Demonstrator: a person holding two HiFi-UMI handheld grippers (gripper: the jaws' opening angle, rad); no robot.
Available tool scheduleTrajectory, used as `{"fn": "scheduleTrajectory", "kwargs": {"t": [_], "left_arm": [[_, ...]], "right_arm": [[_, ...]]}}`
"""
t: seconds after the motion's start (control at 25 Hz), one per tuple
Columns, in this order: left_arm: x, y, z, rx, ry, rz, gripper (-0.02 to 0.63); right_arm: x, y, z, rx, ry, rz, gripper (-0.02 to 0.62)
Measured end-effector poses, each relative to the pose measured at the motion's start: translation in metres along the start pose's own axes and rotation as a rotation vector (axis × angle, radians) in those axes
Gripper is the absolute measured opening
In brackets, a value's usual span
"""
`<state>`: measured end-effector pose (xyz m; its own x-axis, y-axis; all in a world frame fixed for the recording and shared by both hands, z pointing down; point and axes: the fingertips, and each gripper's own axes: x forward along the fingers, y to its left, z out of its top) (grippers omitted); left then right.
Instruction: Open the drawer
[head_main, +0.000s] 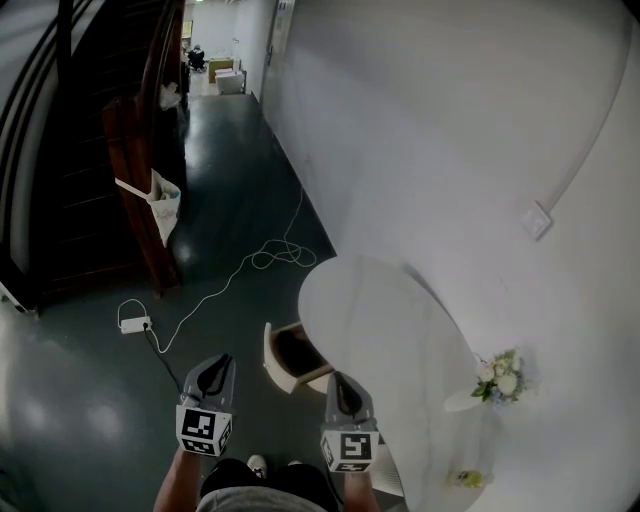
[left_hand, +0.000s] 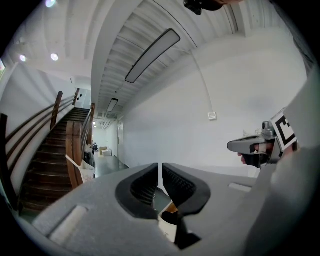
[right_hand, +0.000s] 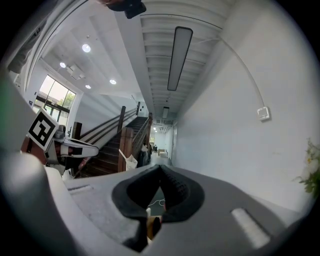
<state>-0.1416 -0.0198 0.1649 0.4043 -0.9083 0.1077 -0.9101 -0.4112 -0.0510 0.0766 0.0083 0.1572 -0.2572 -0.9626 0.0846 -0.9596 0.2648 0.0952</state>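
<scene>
An open drawer (head_main: 288, 358), cream-fronted with a dark inside, sticks out to the left from under a white round-topped table (head_main: 380, 330). My left gripper (head_main: 221, 362) hovers left of the drawer front, apart from it. Its jaws stand nearly together with only a thin slit, and nothing is between them (left_hand: 160, 170). My right gripper (head_main: 338, 380) hangs just this side of the drawer, over the table's near edge, shut and empty (right_hand: 160, 172). Both point level down the corridor. A sliver of the drawer (left_hand: 167, 220) shows below the left jaws.
A white power strip (head_main: 135, 324) and a looping cable (head_main: 265, 255) lie on the dark floor to the left. A wooden staircase post (head_main: 140, 190) with a hanging white bag (head_main: 165, 205) stands beyond. Flowers (head_main: 500, 378) sit by the white wall on the right. A shoe (head_main: 256, 465) shows below.
</scene>
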Motion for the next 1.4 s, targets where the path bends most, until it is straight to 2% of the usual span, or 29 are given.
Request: {"fn": "scheduleTrajectory", "kwargs": {"t": [0.56,1.4], "left_arm": [[0.014,-0.007,0.005,0.016,-0.003,-0.008,0.032],[0.004,-0.016,-0.004,0.027,0.011,-0.024,0.031]], "right_arm": [[0.014,0.001,0.003,-0.001,0.003,0.029,0.003],[0.001,0.001,-0.004,0.0,0.015,0.011,0.004]]}}
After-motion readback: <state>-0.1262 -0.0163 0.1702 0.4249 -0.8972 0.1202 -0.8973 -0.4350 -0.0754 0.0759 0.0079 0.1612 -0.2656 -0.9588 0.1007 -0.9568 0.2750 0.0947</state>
